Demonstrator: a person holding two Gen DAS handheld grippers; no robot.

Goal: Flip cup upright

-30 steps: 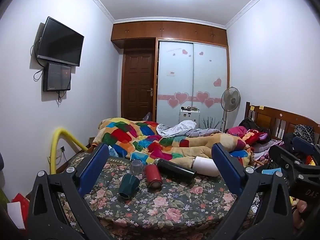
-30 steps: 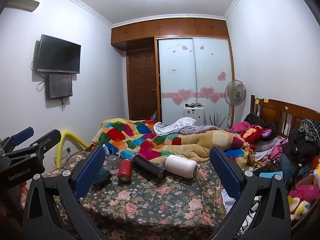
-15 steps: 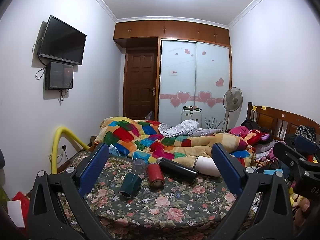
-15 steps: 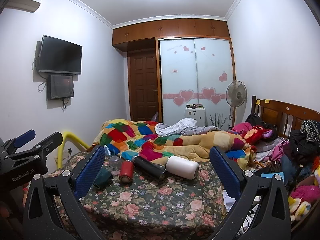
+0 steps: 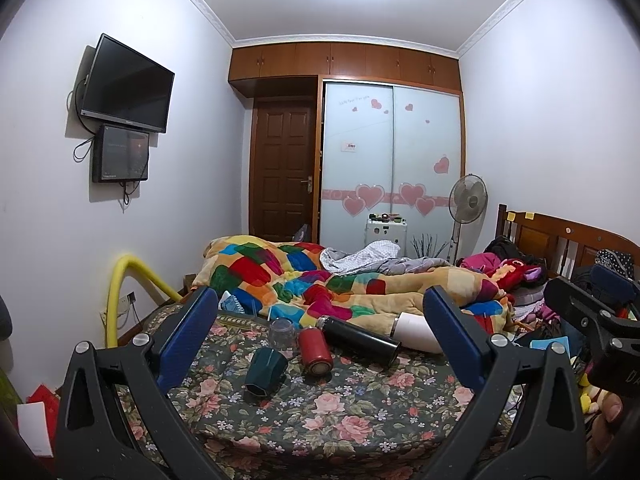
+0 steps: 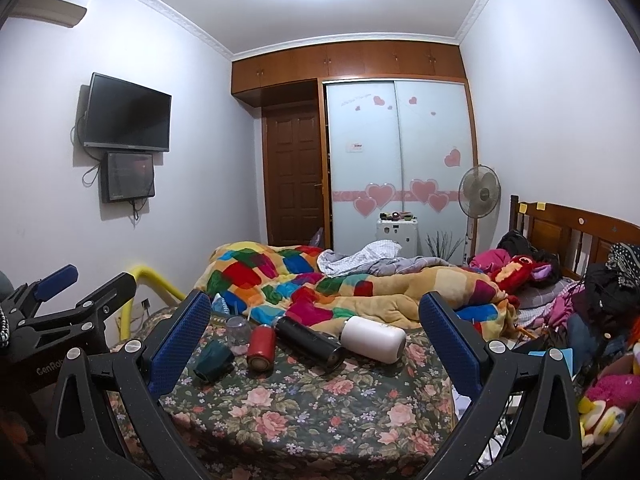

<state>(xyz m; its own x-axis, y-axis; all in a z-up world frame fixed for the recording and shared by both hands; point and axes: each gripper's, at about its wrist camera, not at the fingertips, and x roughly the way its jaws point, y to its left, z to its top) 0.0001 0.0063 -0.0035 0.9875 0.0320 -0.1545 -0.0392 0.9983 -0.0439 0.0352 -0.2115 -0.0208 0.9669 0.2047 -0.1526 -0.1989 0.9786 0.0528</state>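
**Two released grippers faced cups lying on a floral bed**

In the left wrist view, the left gripper (image 5: 320,332) filled the lower frame, jaws spread wide and gripping nothing. Low and centre, on the flowered bedspread (image 5: 360,412), a dark green cup (image 5: 265,370) lay tipped over, its open end toward the camera. Just right of it lay a red cup (image 5: 316,350), then a black flask (image 5: 360,339) and a white bottle (image 5: 414,330). A clear cup (image 5: 282,332) stood behind them. In the right wrist view, the right gripper (image 6: 314,338) was likewise released. The other tool at lower left read "GenRob", cut off.
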